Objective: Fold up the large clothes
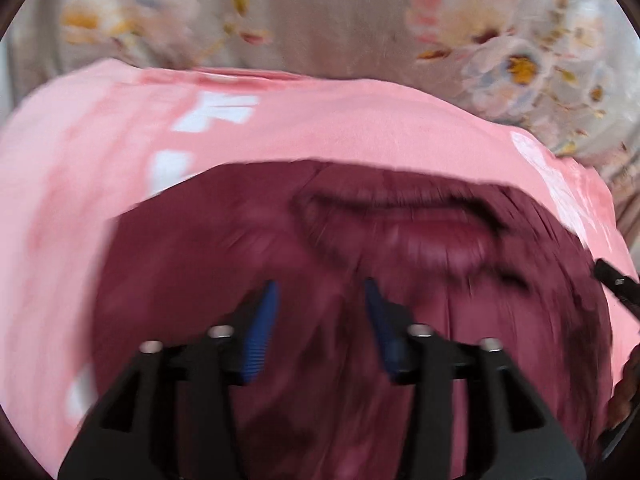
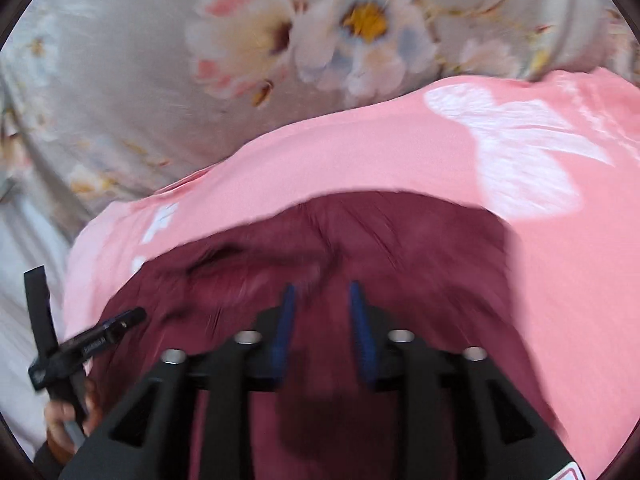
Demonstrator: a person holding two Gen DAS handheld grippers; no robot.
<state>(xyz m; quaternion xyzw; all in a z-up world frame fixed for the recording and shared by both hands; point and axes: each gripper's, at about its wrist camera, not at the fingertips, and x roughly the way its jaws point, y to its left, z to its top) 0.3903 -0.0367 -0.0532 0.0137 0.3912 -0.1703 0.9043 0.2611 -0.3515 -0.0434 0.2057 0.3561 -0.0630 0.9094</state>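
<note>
Blurring maroon garment [image 1: 360, 320], neckline [image 1: 396, 216] indistinct

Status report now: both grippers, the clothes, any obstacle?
Left gripper open, empty. Right gripper open, empty. Maroon garment lying on pink garment. No obstacle seen.

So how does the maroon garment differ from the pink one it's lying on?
The maroon garment is dark and plain, while the pink garment is light with white printed shapes. The maroon one lies on top, and the pink one sits underneath, showing past it on the far side and both flanks. The maroon one shows a neck opening; none is visible on the pink one. Both lie spread on the floral sheet.
</note>
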